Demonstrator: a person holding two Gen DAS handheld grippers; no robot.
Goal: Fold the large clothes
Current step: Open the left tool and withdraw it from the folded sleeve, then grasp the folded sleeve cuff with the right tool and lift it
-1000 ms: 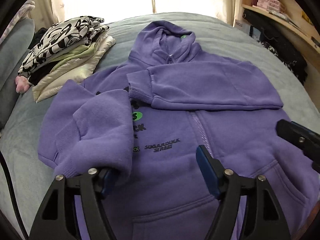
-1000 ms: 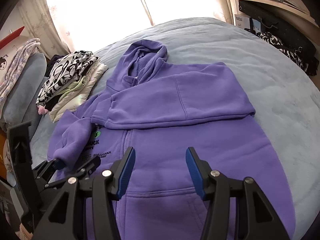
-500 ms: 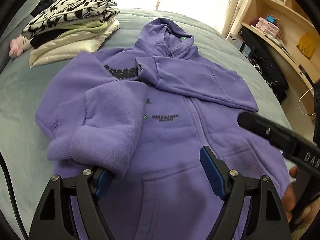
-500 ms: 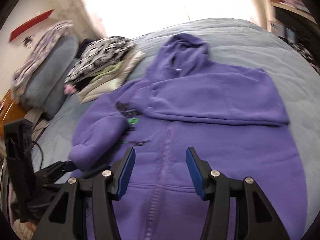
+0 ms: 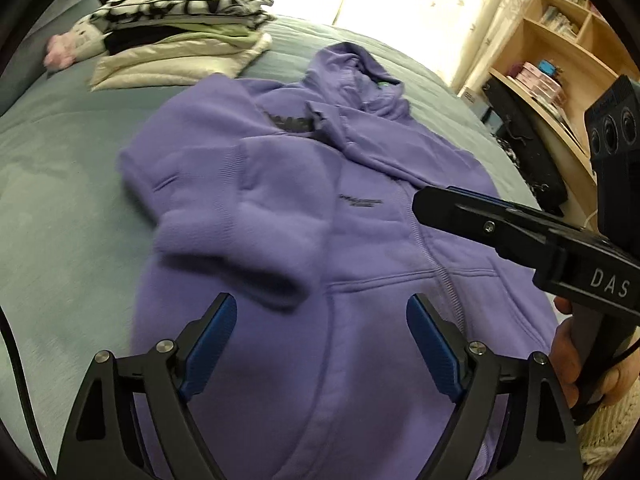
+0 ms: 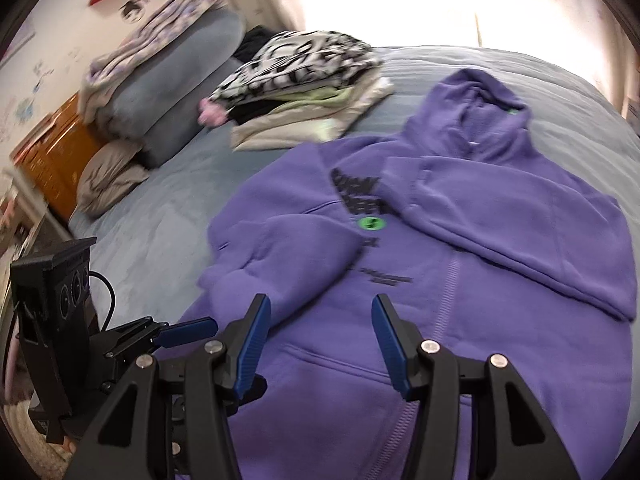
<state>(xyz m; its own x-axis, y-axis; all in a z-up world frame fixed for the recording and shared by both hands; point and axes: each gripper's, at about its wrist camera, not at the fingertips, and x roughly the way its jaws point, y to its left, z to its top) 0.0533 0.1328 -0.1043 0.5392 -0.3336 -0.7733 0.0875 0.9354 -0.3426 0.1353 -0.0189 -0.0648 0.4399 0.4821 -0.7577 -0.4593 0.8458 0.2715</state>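
hand-held gripper (image 6: 318, 334) above hoodie (image 6: 460, 280), clothes pile (image 6: 308, 92) beyond

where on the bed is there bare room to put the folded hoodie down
Bare blanket lies left of the purple hoodie, below the folded pile. More bare bed lies beyond the hood and right of the hoodie, seen from the right wrist. The far left corner is crowded with the pile and pillows.

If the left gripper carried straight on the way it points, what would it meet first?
Most likely the hoodie: the open left gripper points down at its lower front, beside the folded sleeve, with nothing between. Depth is hard to judge.
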